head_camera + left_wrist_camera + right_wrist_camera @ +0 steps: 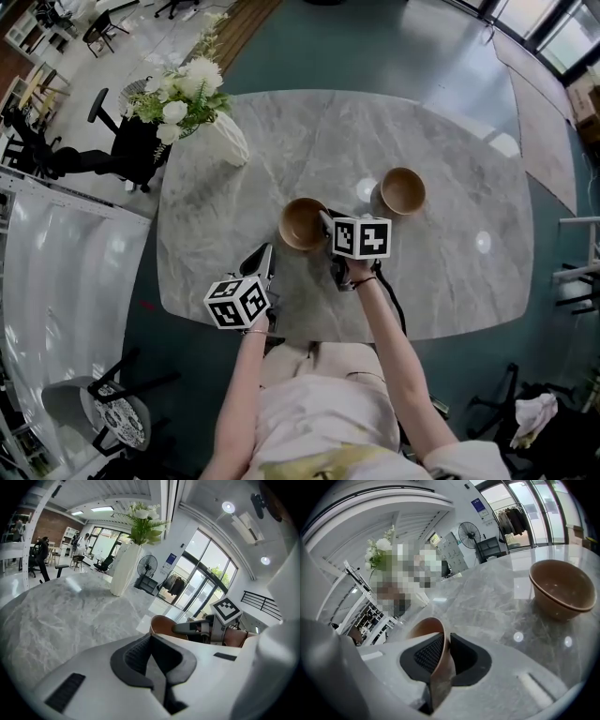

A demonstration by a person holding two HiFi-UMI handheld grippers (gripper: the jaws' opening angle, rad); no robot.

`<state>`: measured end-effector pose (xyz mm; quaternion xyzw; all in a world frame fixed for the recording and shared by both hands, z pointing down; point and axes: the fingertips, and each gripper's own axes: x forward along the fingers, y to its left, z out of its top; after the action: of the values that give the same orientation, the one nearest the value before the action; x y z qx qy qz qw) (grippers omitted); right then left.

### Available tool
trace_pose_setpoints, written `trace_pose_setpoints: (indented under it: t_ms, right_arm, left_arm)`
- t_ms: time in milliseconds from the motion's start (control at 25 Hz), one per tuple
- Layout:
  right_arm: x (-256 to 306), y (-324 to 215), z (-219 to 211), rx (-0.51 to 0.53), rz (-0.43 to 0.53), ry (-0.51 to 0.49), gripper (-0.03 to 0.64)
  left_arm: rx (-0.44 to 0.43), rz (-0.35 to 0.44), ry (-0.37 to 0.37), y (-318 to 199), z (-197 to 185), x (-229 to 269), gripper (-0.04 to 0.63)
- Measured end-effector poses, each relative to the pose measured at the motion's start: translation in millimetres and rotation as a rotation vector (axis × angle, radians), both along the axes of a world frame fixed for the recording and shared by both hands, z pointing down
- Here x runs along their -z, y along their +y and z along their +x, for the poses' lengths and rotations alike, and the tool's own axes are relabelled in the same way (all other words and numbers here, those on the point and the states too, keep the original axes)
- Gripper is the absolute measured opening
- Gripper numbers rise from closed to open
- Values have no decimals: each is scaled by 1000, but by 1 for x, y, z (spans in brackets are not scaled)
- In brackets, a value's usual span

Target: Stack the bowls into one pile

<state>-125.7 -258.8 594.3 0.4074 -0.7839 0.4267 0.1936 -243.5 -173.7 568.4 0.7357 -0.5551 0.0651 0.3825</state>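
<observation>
Two brown bowls stand on the grey marble table (441,272). The nearer bowl (302,223) is at the middle; my right gripper (325,221) is shut on its near right rim. In the right gripper view that bowl's wall (433,634) is pinched between the dark pads, and the gripper (445,645) points down at it. The second bowl (402,190) (562,590) stands free to the right. My left gripper (269,251) (151,641) hovers near the front edge, shut and holding nothing; the held bowl (164,624) shows just past it.
A white vase of flowers (228,141) (127,566) stands at the table's far left corner. Office chairs (131,150) and a stool (112,412) stand on the floor around the table. The person's arms reach in from the front edge.
</observation>
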Motion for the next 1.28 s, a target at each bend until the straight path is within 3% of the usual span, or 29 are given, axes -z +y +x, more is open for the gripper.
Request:
trace_pose_setpoints:
  t_ms: [280, 680, 1280]
  right_arm:
    - [19, 6, 24, -43, 27, -54, 41]
    - [60, -1, 76, -94, 117, -124, 38]
    - [86, -28, 156, -301, 219, -138, 37]
  left_arm:
    - [9, 0, -6, 1, 12, 3, 0]
    - [-8, 30, 2, 0, 64, 19, 0]
    - [-87, 92, 13, -28, 126, 41, 0]
